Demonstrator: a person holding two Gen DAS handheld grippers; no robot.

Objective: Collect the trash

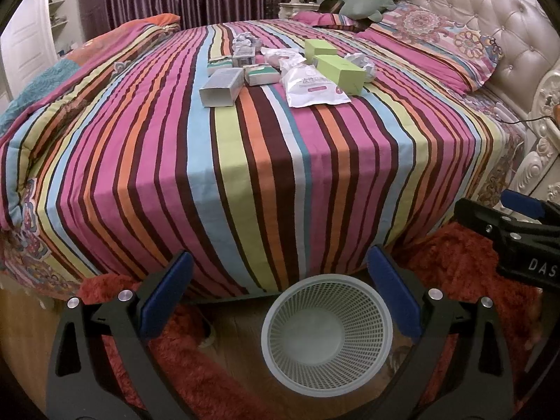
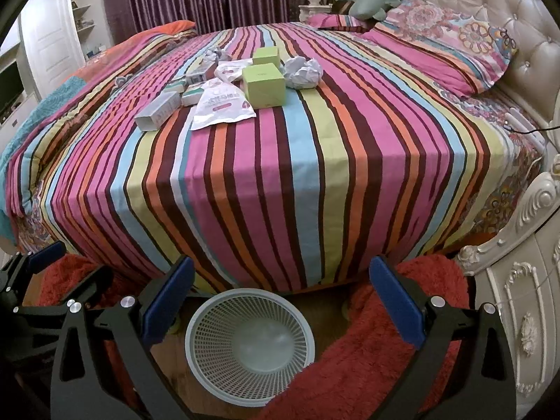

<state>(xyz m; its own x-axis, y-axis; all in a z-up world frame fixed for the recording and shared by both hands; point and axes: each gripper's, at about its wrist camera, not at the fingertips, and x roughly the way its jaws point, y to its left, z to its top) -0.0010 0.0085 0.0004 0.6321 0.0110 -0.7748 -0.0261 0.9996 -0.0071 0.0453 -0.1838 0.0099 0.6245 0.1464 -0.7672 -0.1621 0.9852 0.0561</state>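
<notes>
Below, both tongs [image 1: 280,301] [image 2: 280,301] open over basket [image 1: 325,336].

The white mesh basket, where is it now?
The white mesh basket stands on the floor at the foot of the striped bed, low centre in both views, beside the red rug.

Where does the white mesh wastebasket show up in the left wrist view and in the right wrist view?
Left wrist: the wastebasket sits at bottom centre-right, on the floor below the bed edge, nearer the right-hand finger.
Right wrist: the wastebasket sits at bottom centre-left, nearer the left-hand finger.
Shared landmark: the white pouch lying on the striped bedspread, beside the green boxes.
</notes>
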